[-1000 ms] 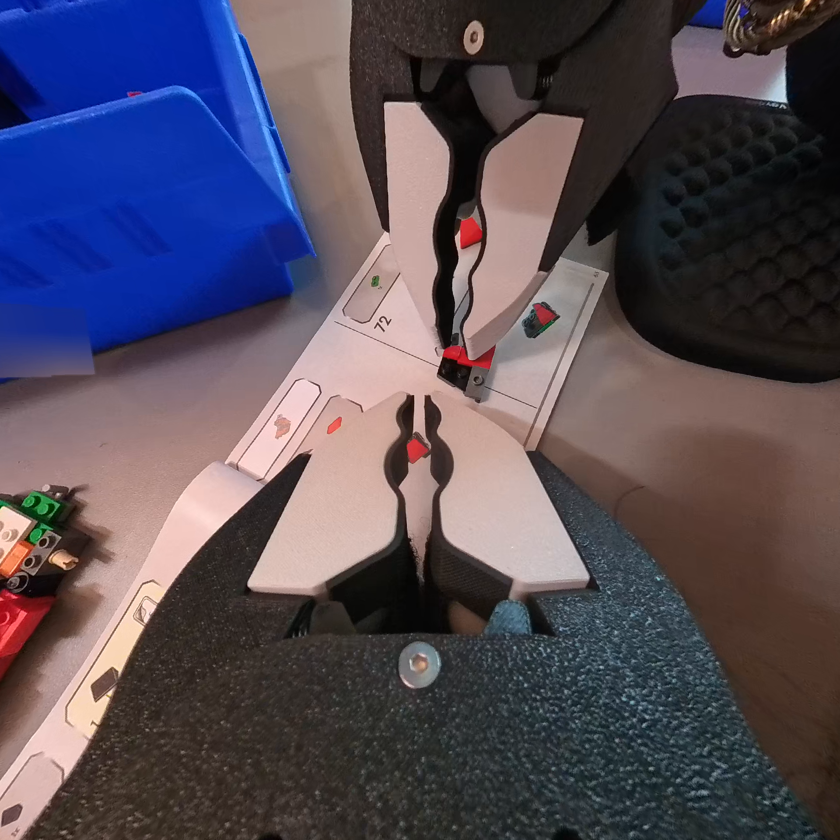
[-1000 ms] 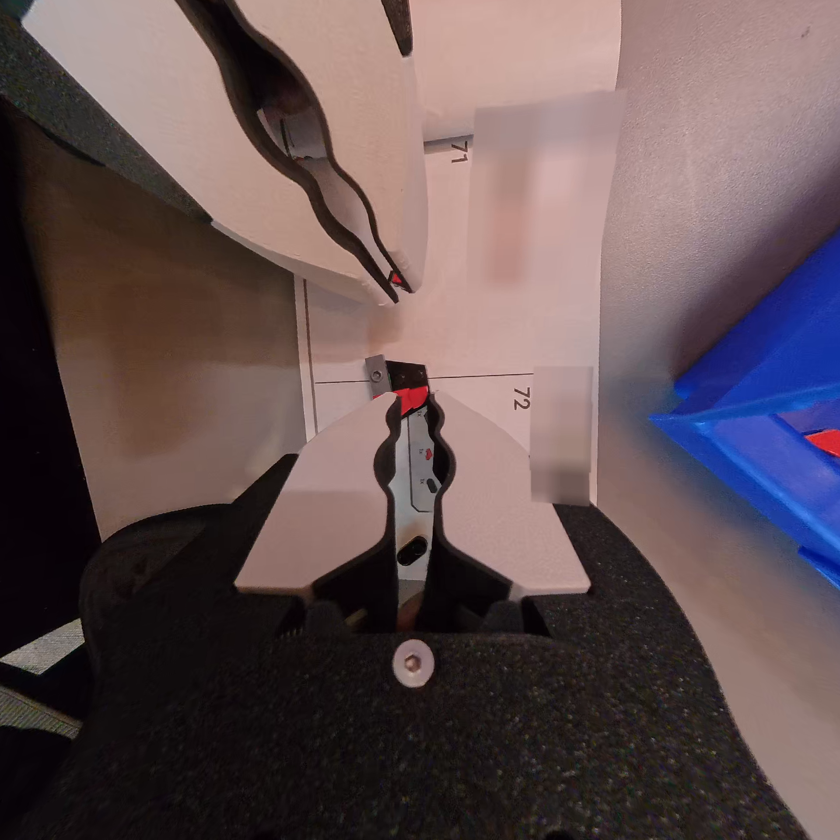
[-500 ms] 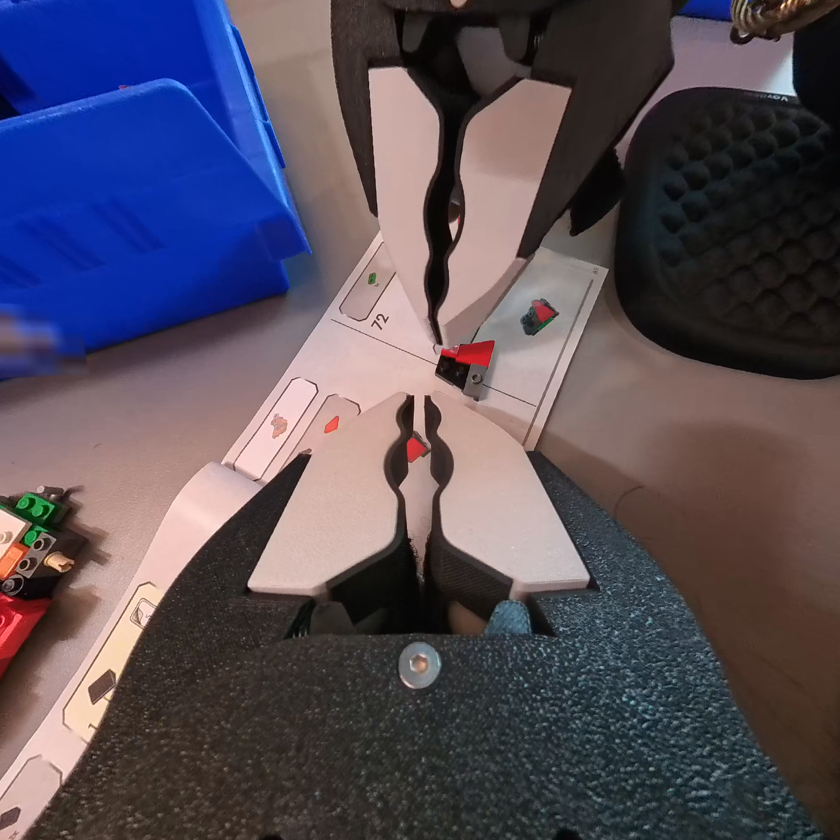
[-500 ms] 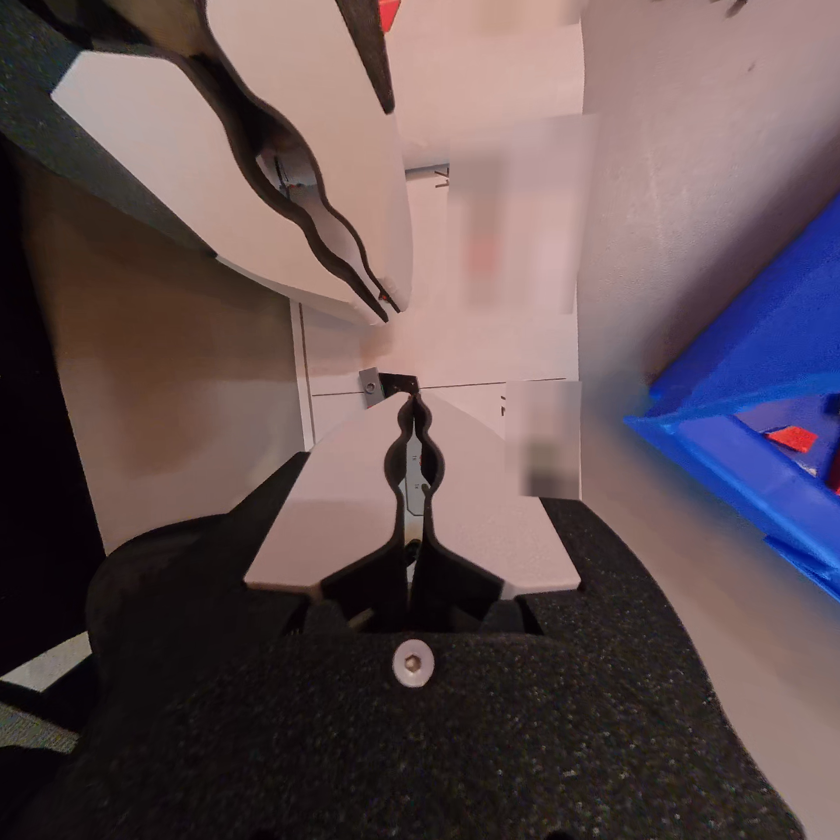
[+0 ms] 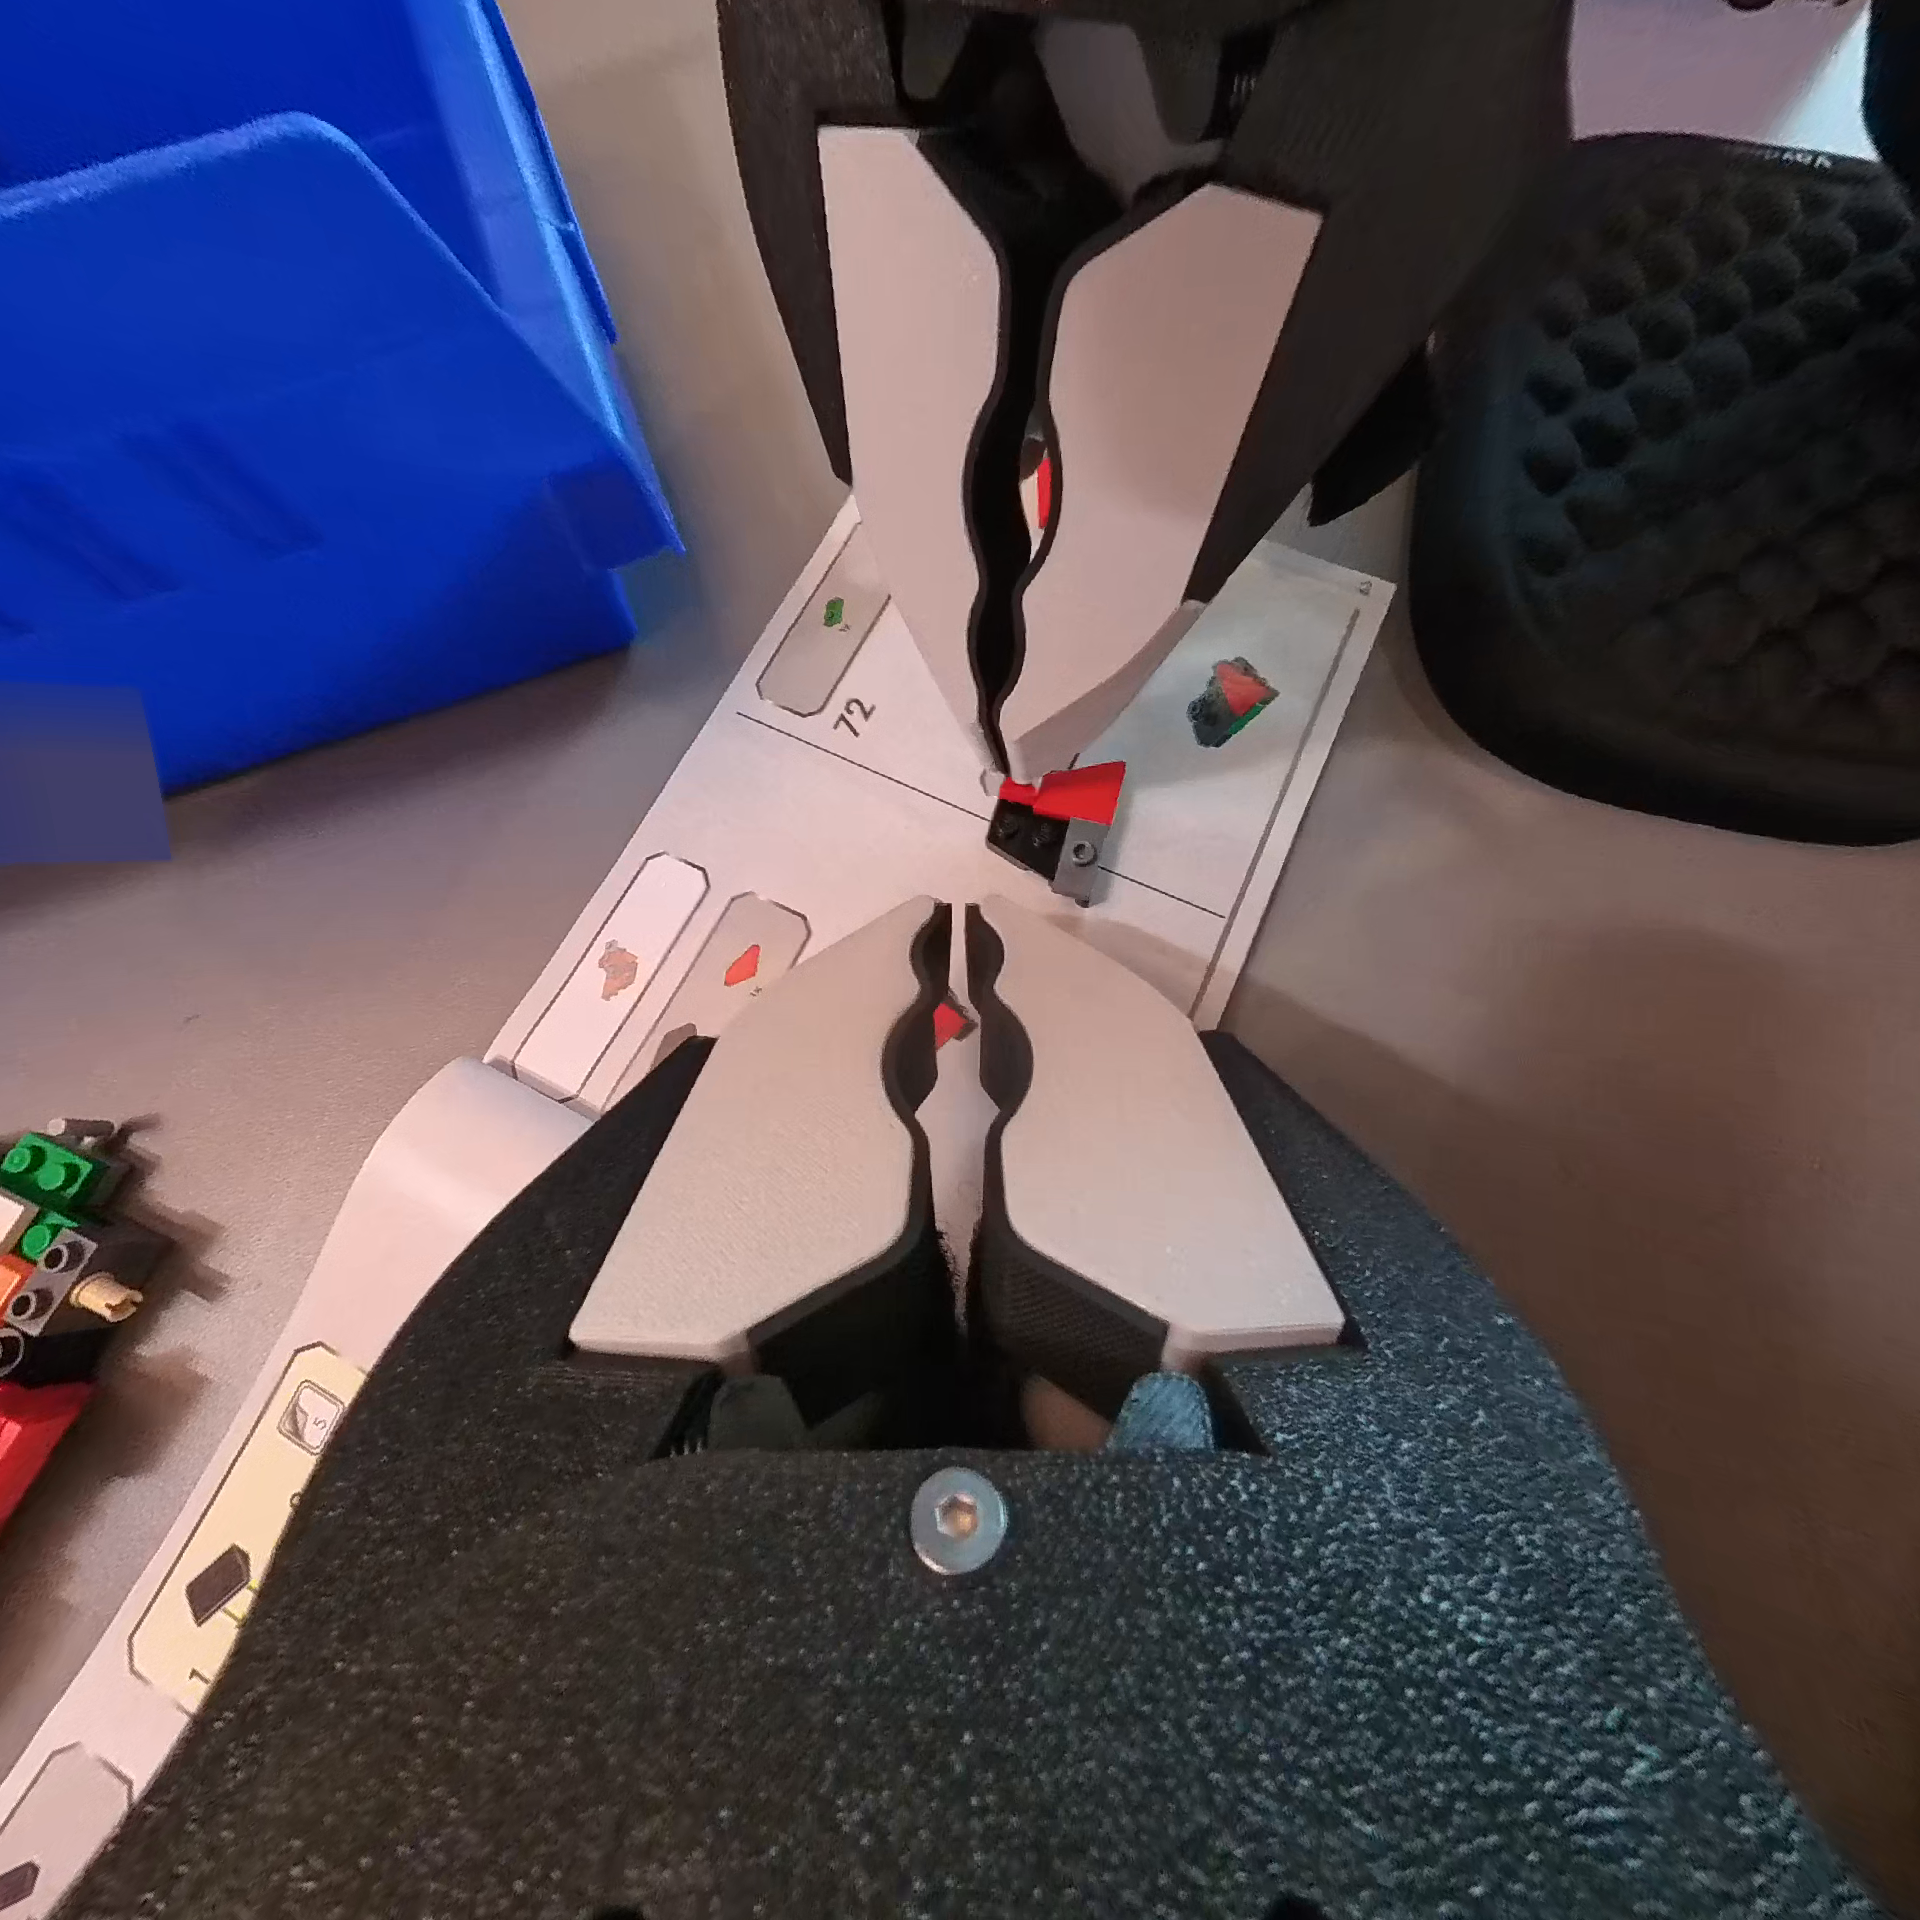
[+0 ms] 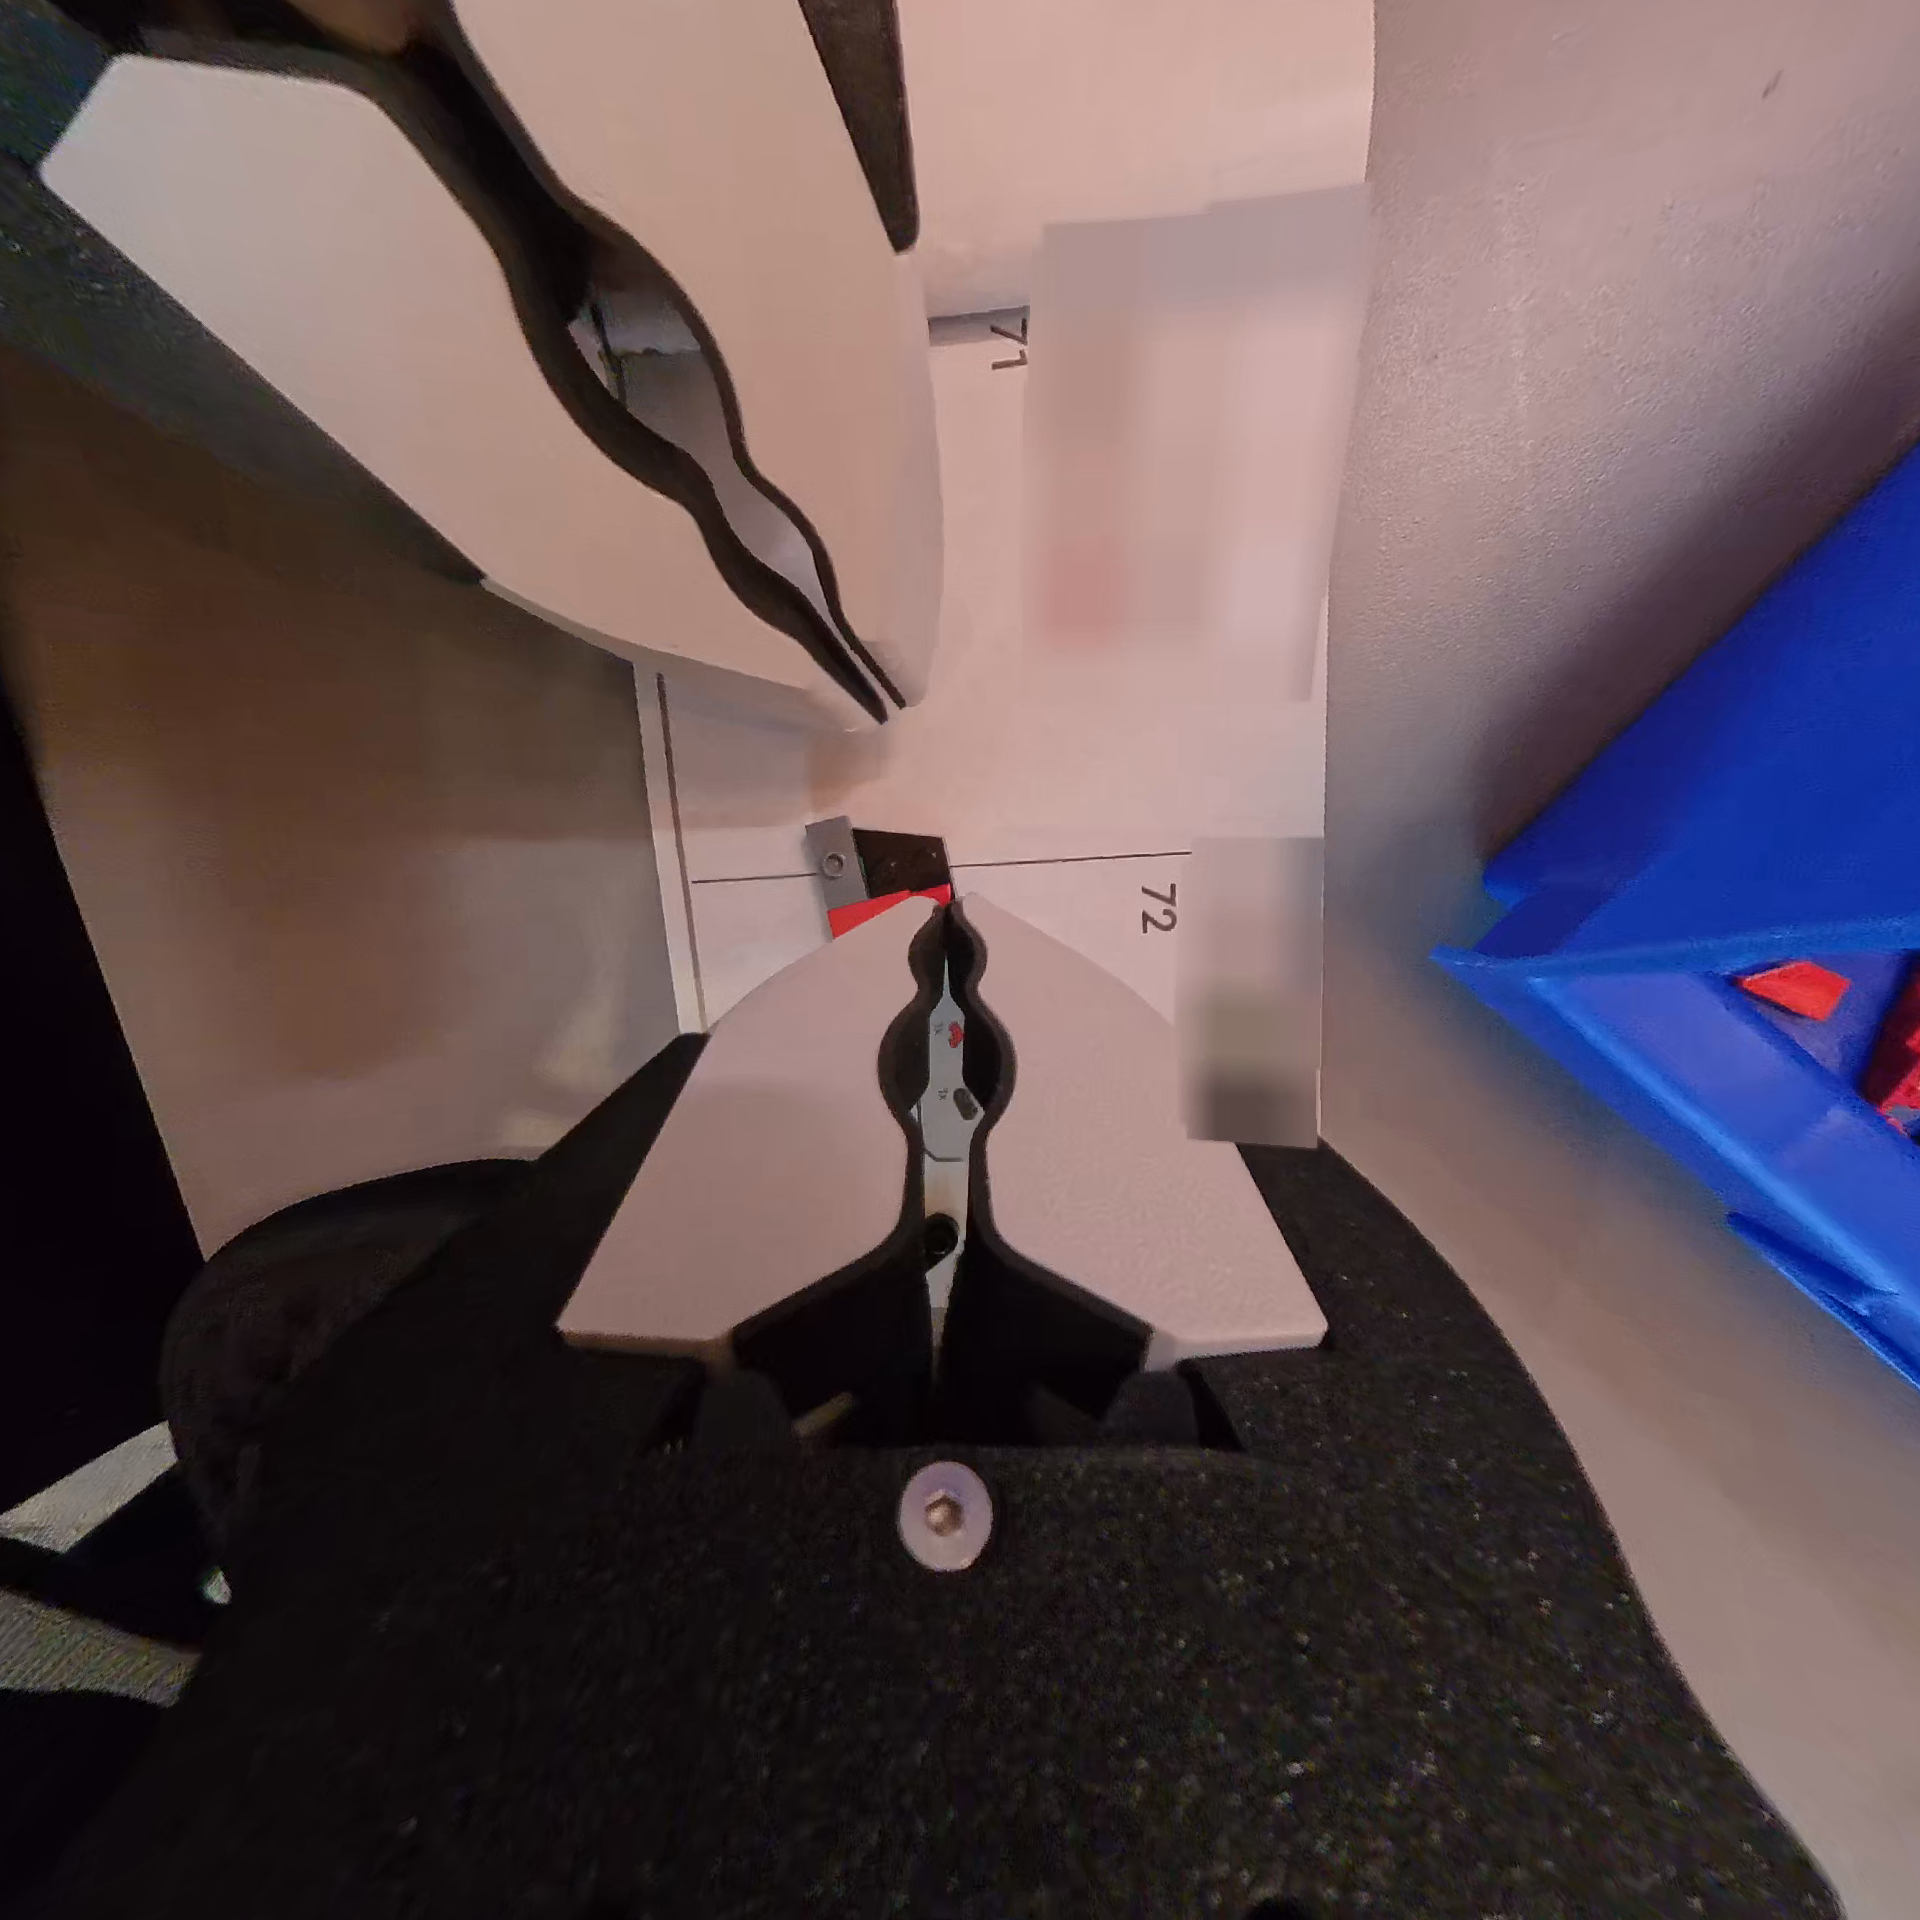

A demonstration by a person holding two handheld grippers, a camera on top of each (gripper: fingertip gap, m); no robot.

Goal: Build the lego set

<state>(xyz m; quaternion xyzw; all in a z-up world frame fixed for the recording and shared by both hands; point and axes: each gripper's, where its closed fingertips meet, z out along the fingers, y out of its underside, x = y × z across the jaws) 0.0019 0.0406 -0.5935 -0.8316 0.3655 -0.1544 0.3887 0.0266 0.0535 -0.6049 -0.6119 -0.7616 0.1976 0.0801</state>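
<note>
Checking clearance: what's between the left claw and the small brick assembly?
Only bare instruction sheet separates left claw from brick assembly, shown in the left wrist view.

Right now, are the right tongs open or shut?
Shut. The right tongs meet at the tips with no gap, touching the red sloped piece.

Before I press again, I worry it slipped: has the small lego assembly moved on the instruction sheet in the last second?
No. In the left wrist view the lego assembly still straddles the same printed line of the instruction sheet, under the right gripper tips.
</note>
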